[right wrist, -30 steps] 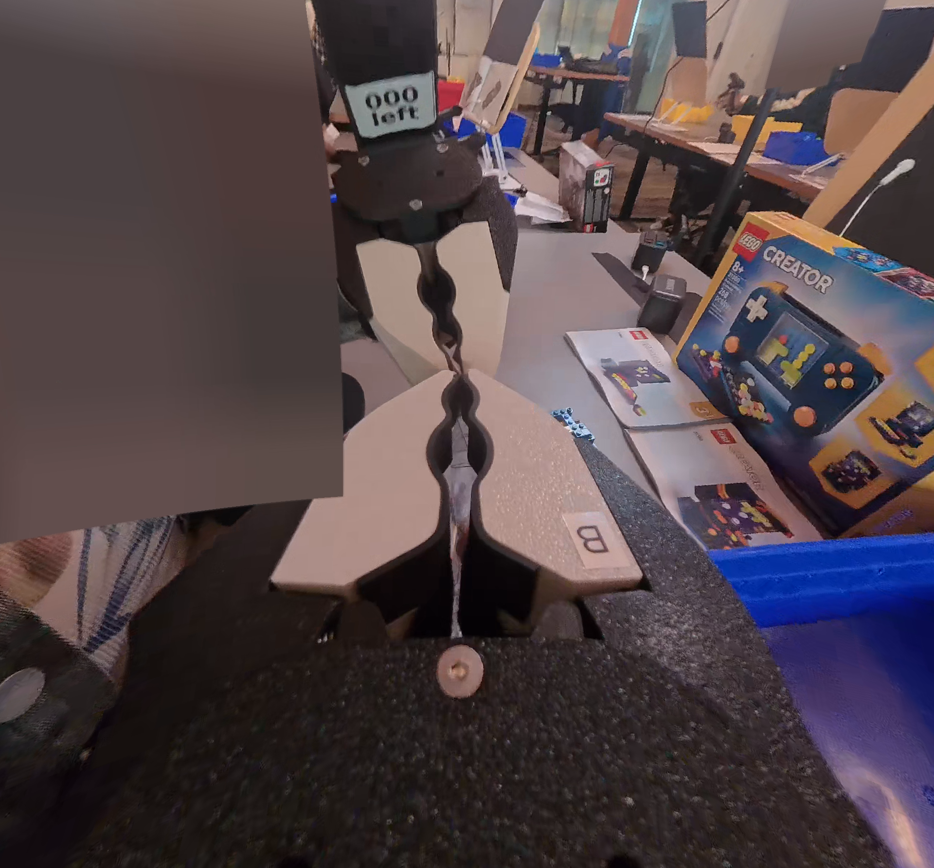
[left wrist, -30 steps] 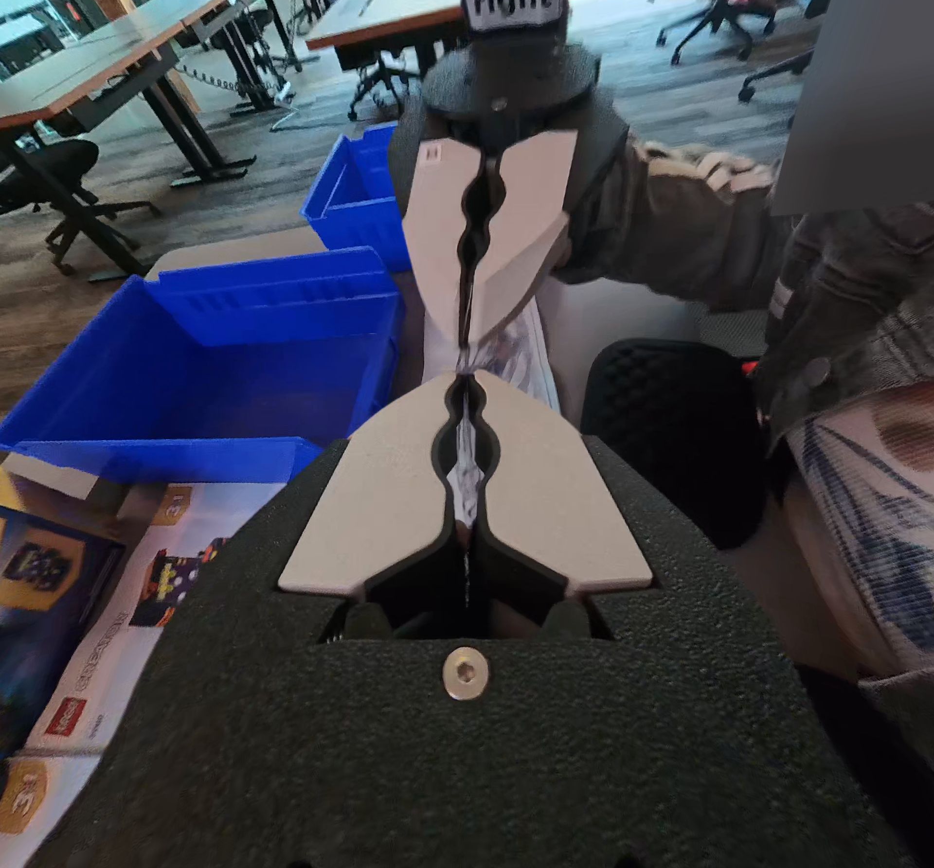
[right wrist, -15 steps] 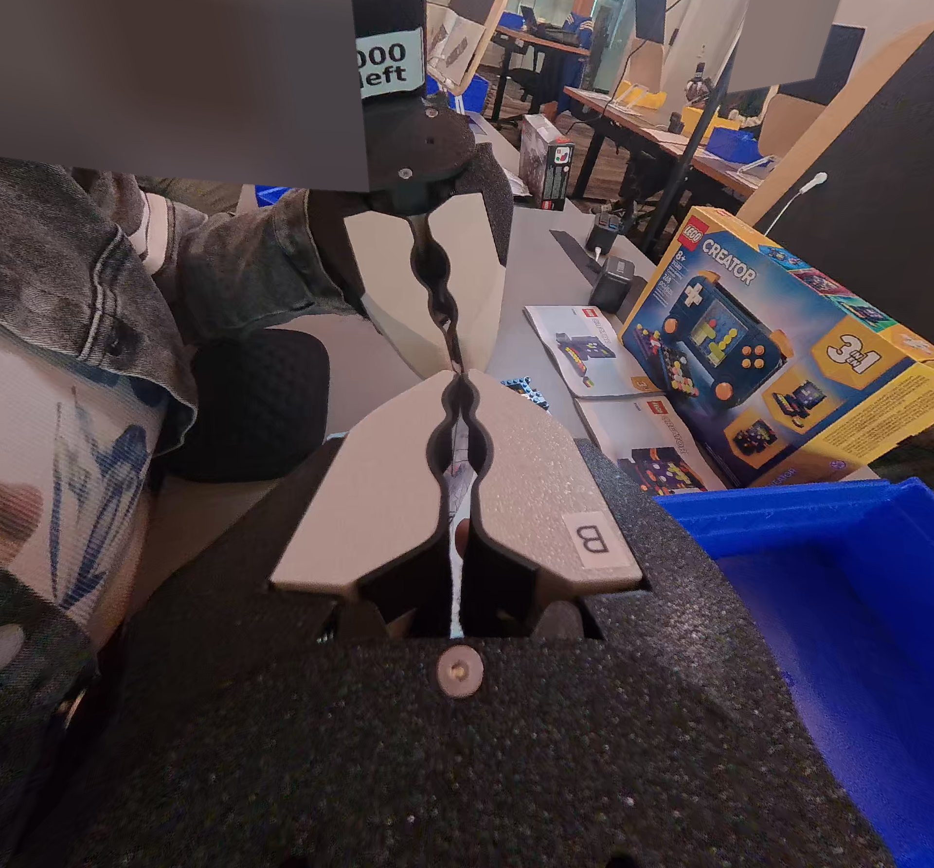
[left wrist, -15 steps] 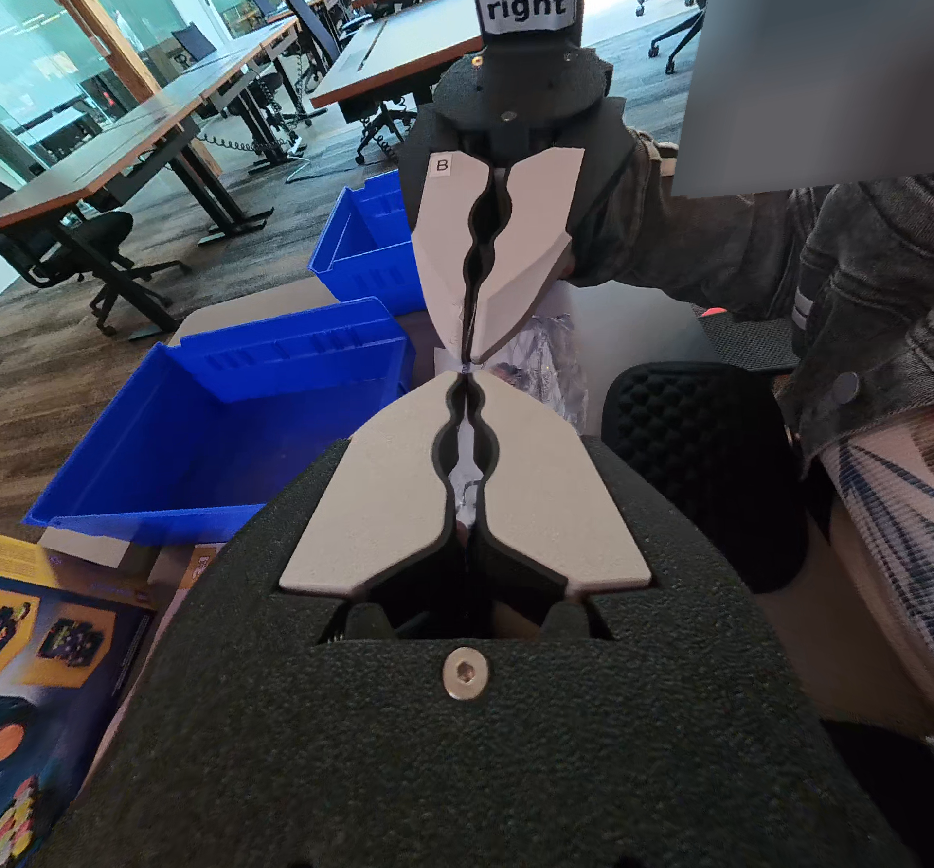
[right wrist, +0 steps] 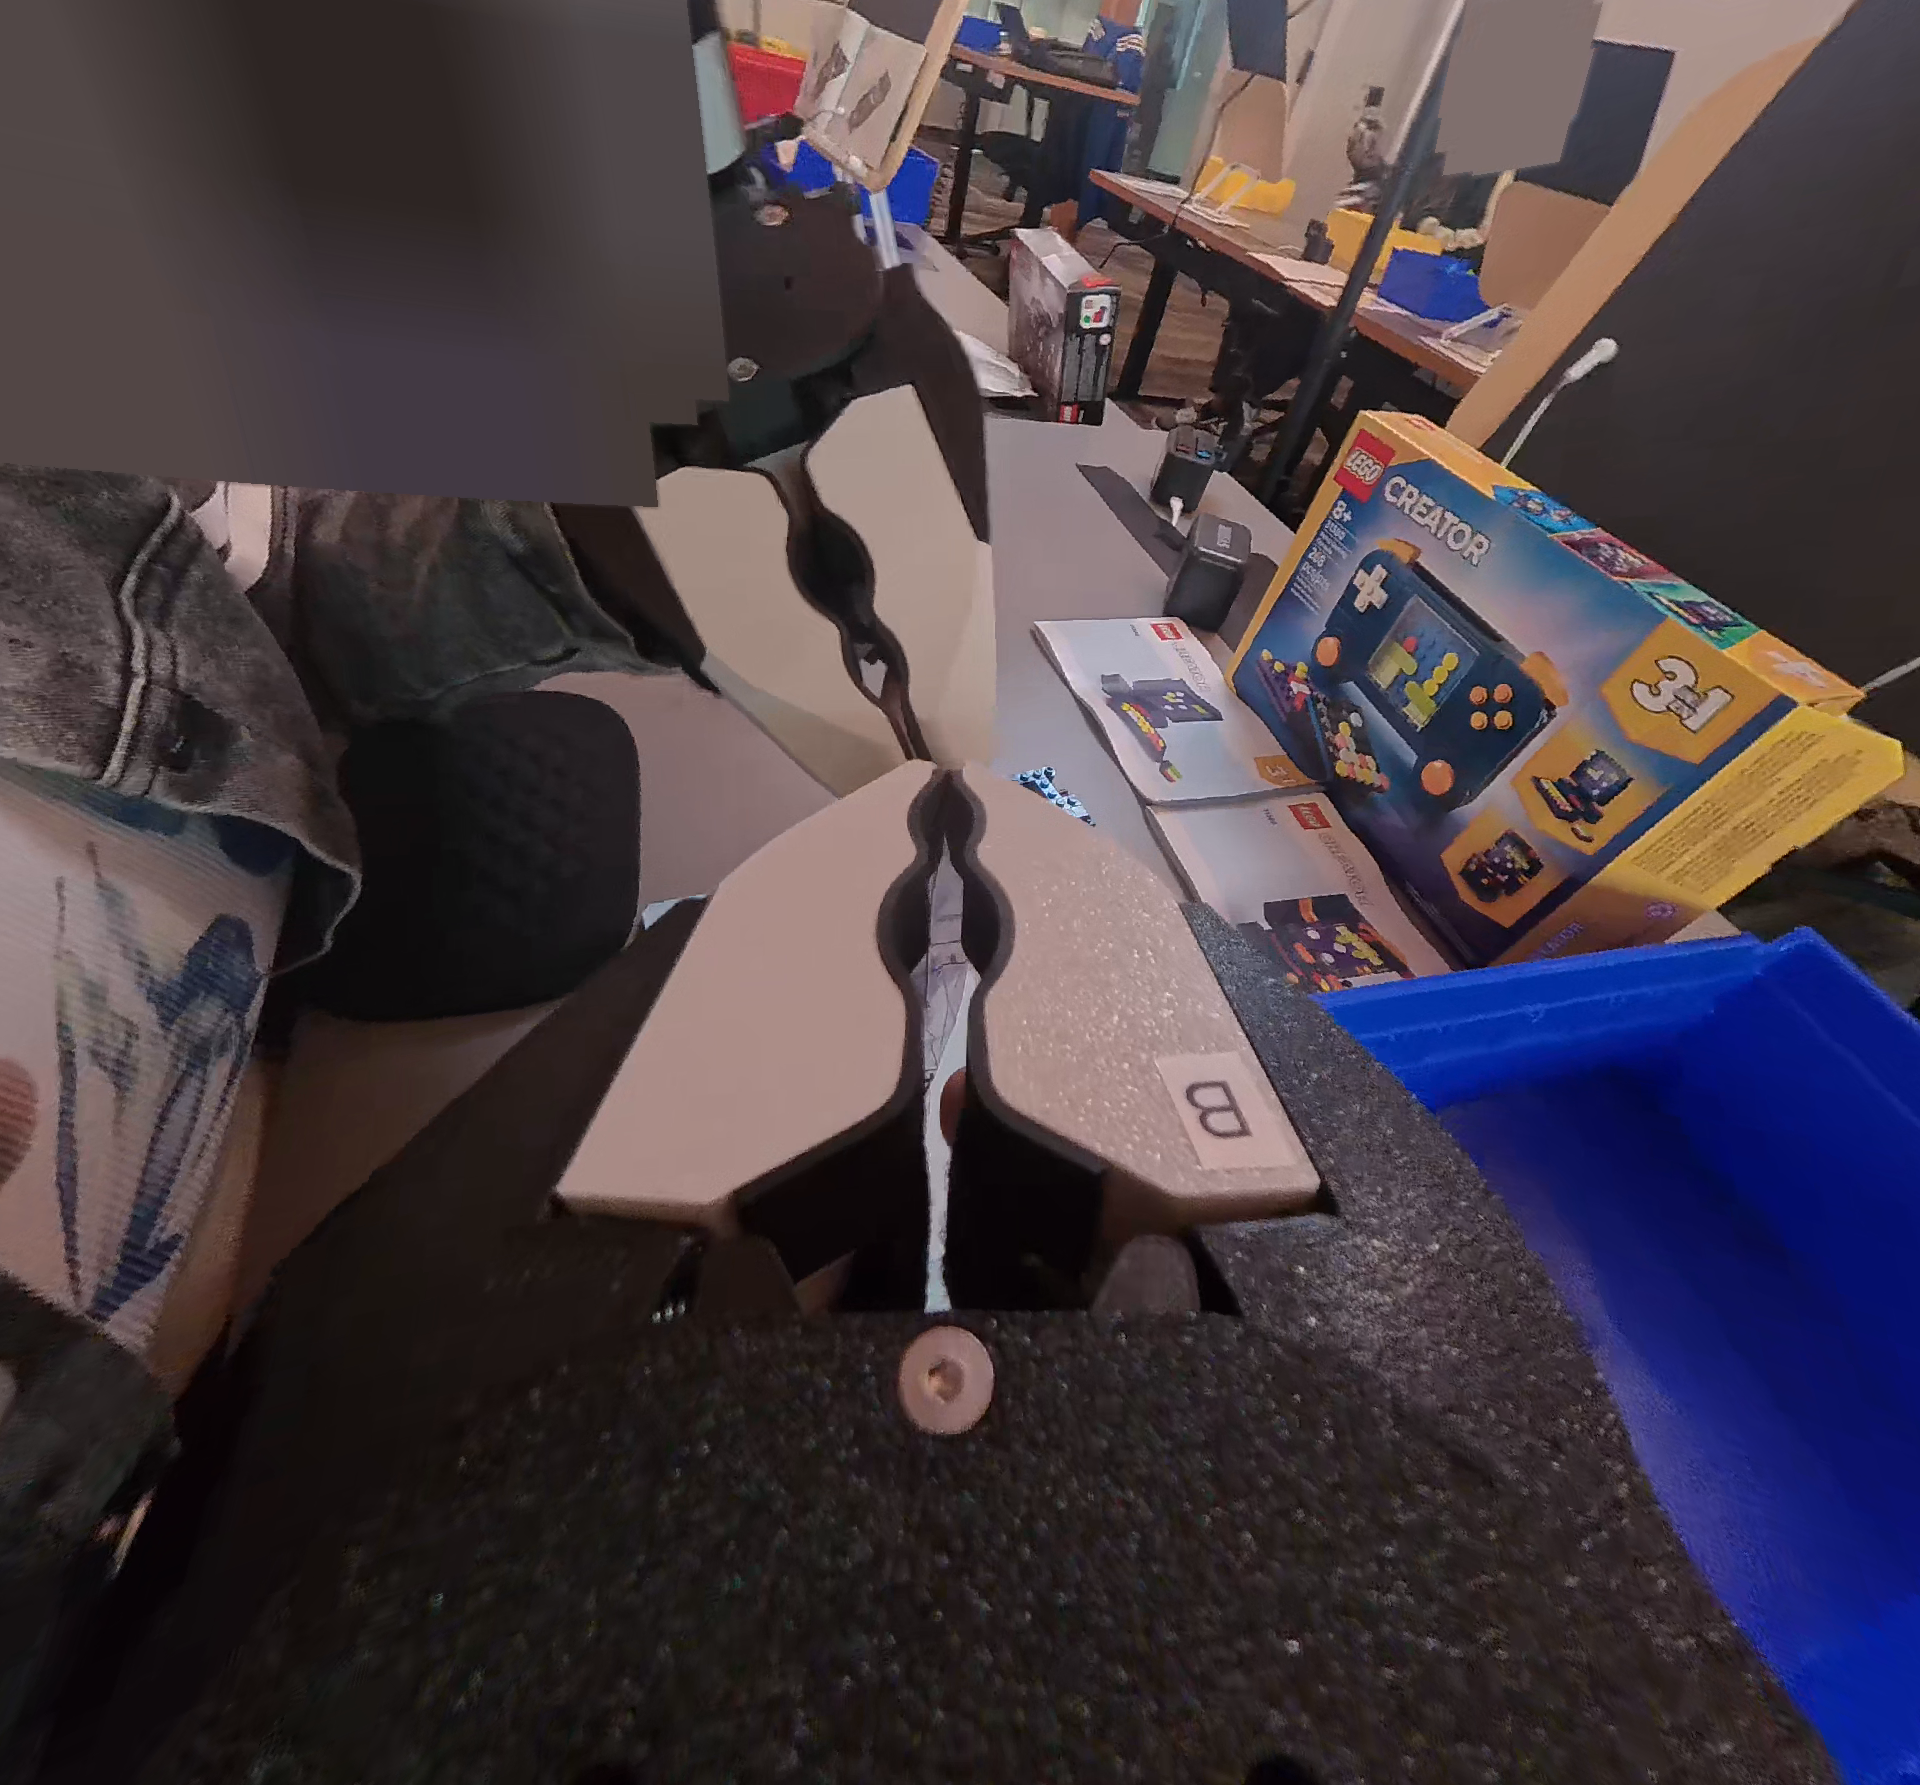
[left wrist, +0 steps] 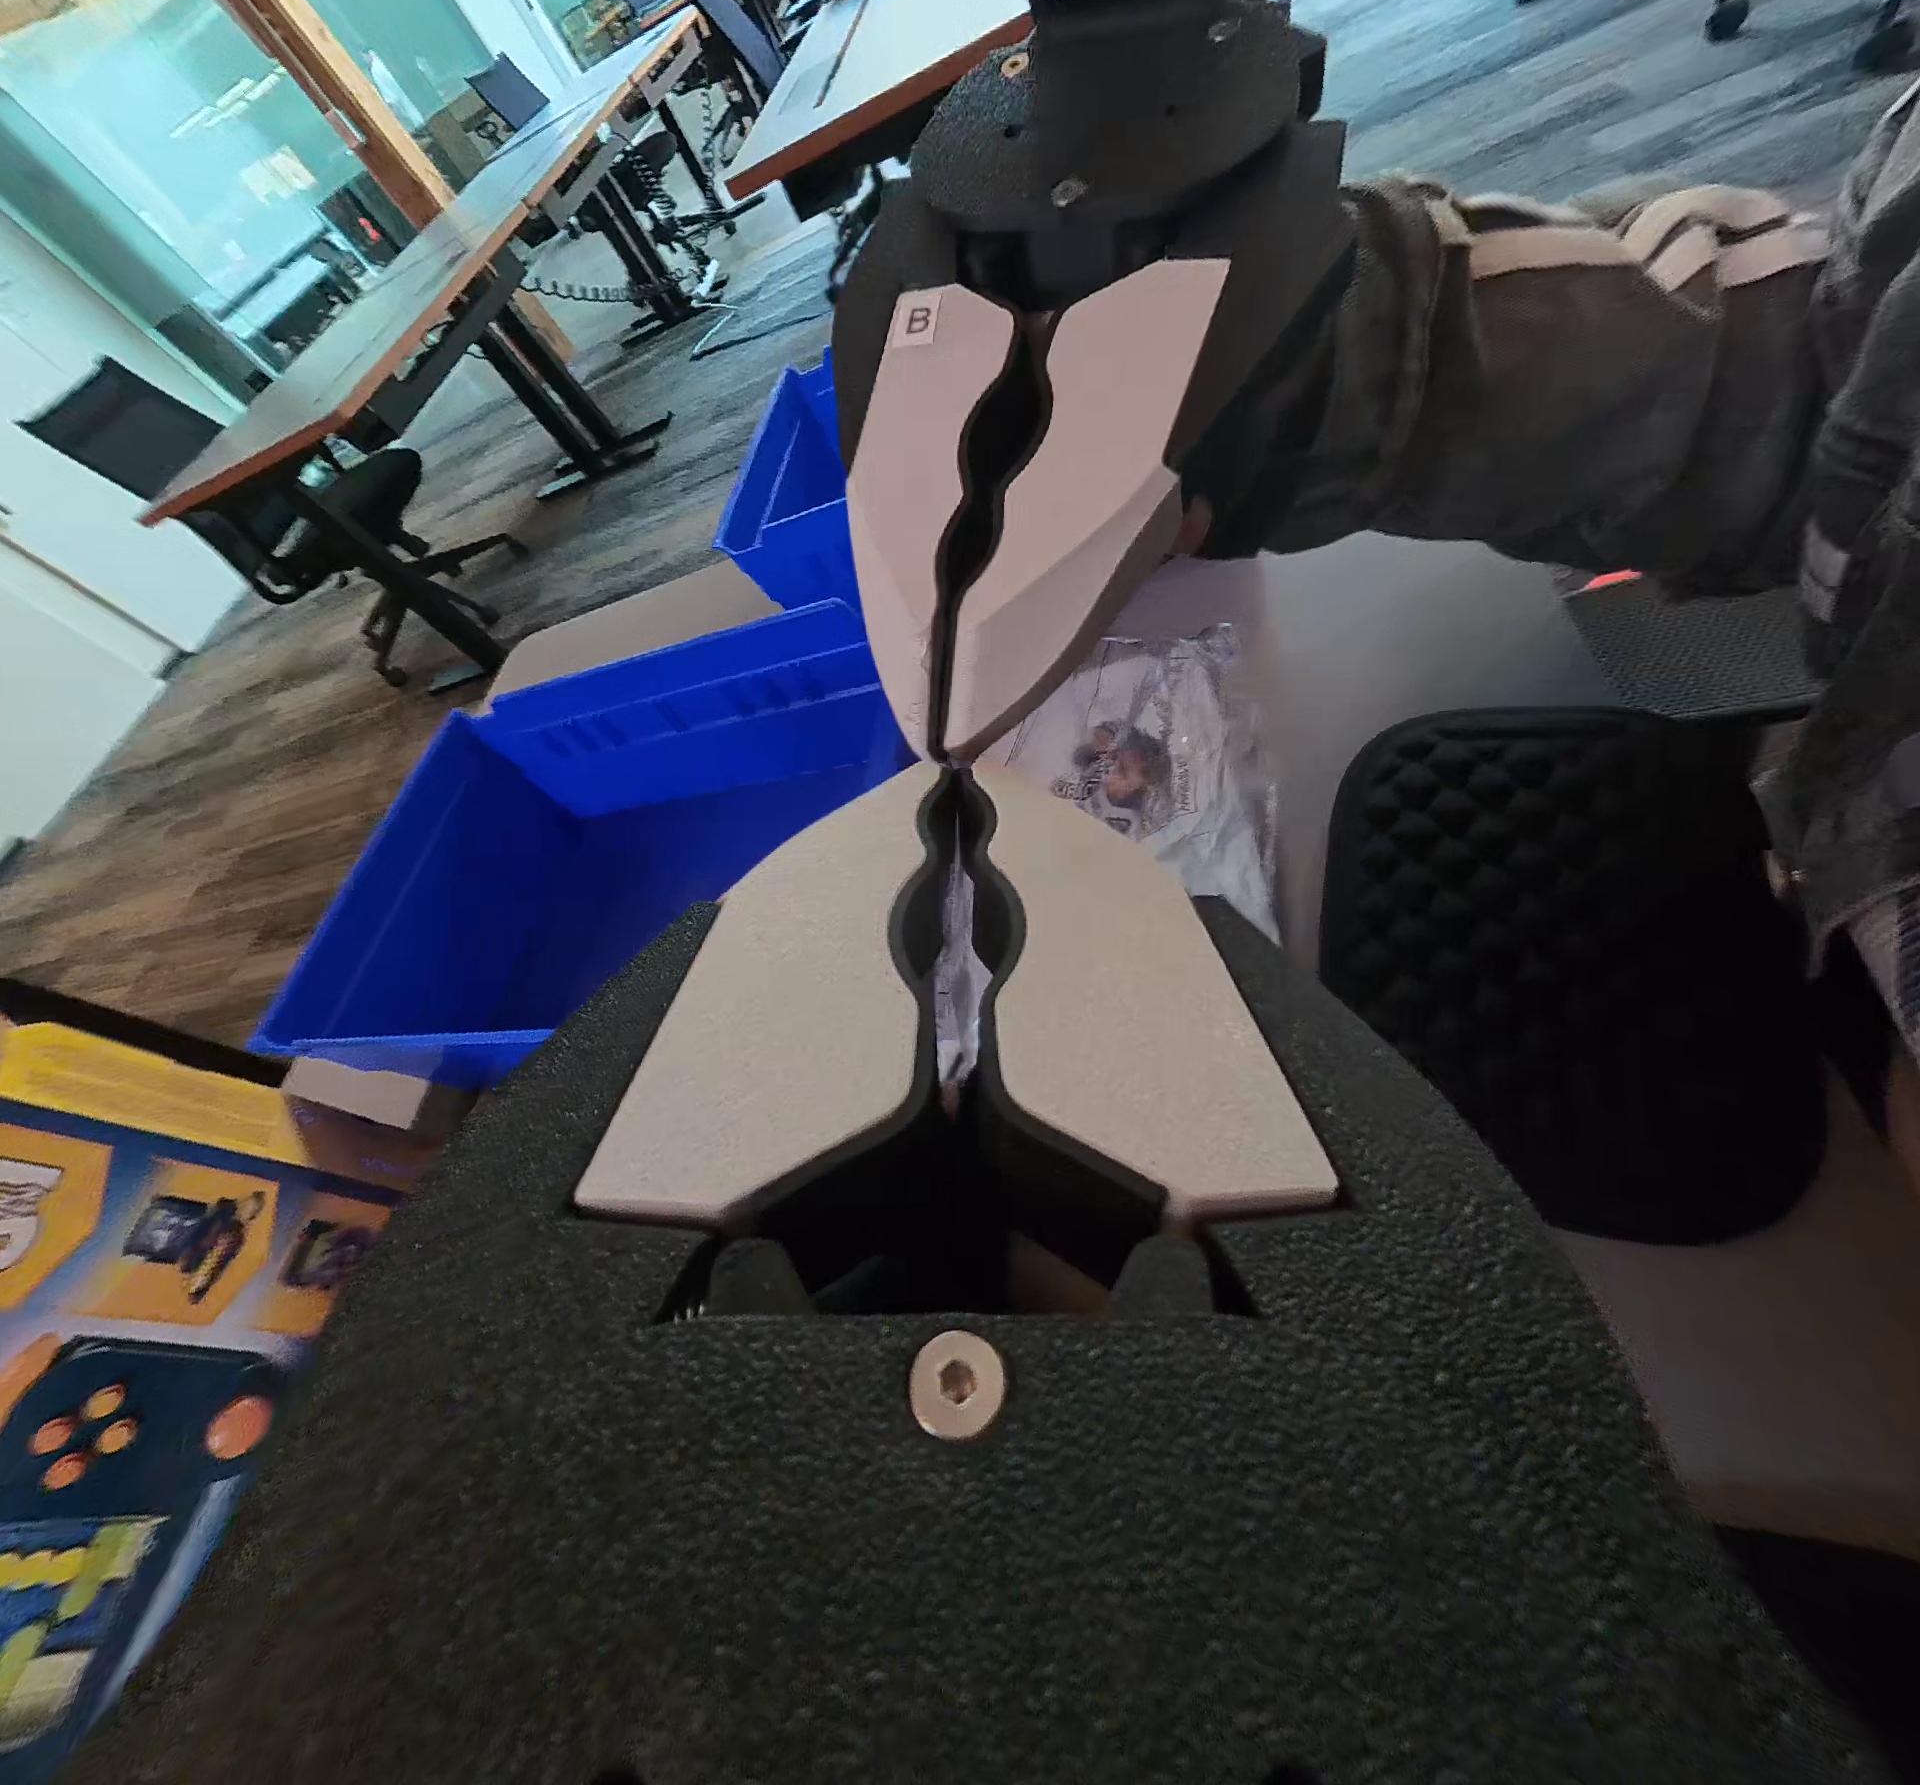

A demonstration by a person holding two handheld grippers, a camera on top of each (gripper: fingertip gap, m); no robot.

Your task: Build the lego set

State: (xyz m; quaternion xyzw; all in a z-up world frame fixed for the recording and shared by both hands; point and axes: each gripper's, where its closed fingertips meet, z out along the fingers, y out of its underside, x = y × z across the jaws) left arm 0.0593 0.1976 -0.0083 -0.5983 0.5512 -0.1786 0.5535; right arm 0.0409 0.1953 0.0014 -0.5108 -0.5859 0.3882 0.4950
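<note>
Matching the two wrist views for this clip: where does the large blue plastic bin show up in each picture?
Left wrist view: the large blue plastic bin sits left of centre, beside the closed tongs, with a second blue bin behind it.
Right wrist view: only a corner of the blue bin shows, at the lower right edge.
Shared landmark: the yellow and dark blue toy brick box, lower left in the left view, right in the right view.

Blue bin; yellow and dark-blue box; black quilted cushion; beige-fingered black gripper.
</note>
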